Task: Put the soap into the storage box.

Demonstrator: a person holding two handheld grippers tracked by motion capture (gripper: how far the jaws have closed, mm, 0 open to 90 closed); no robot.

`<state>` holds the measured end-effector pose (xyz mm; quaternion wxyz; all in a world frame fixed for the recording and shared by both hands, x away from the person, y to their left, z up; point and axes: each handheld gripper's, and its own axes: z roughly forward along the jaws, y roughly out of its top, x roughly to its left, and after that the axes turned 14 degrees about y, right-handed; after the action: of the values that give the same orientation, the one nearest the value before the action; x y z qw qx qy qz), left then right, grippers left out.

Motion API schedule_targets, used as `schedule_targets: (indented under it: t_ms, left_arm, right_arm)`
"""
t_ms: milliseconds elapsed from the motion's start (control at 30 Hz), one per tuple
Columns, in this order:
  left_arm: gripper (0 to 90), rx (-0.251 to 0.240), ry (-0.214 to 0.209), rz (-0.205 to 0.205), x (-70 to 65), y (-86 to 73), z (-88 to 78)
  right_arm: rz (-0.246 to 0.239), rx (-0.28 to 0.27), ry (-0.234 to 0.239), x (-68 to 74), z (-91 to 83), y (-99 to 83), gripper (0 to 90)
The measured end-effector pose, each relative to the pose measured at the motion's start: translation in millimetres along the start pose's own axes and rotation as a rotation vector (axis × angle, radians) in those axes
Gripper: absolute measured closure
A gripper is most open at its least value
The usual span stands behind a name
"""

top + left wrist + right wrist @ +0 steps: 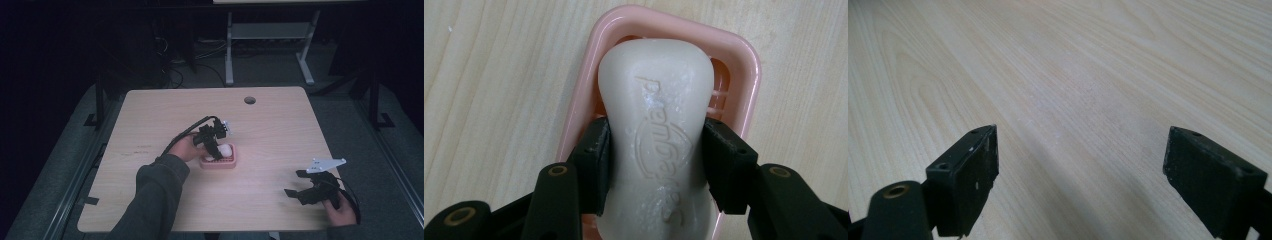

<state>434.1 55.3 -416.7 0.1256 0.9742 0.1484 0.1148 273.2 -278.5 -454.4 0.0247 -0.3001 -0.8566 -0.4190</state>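
- Dark floor and a grey frame of another table lie behind the light wooden table [150, 115], which has a small round hole [249, 100] near its far edge.
- On the left side, a person's left hand [184, 148] with a grey sleeve [155, 195] holds the left claw [214, 150] over the middle of the table.
- In the left gripper view, the left claw [656, 165] is closed around a white bar of soap [656, 135]; both pads press on its narrow waist.
- The soap lies in a pink soap dish [744, 60] with slots in its bottom, and the dish stands on the table.
- At the right, near the front corner, the right hand [340, 210] holds the right claw [296, 183] just above the table.
- In the right gripper view, the right claw [1080, 165] is wide open and has nothing between its pads, with bare wood under it.
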Motion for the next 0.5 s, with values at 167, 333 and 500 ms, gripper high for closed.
schedule_targets:
  t_ms: [167, 333, 500]
  left_arm:
    - [49.6, 0.006, -0.005, -0.002, 0.4, 0.0, 0.7]
    - [49.6, 0.004, 0.004, 0.003, -0.7, -0.1, 0.7]
    - [49.4, 0.005, 0.006, 0.011, -1.8, -0.3, 0.9]
  right_arm:
    - [0.002, 0.001, 0.004, 0.1, 0.7, 0.1, 14.3]
    - [0.004, 0.002, 0.004, 0.2, 0.7, 0.1, 14.3]
    - [0.004, 0.001, 0.004, 0.6, 1.1, 0.3, 14.3]
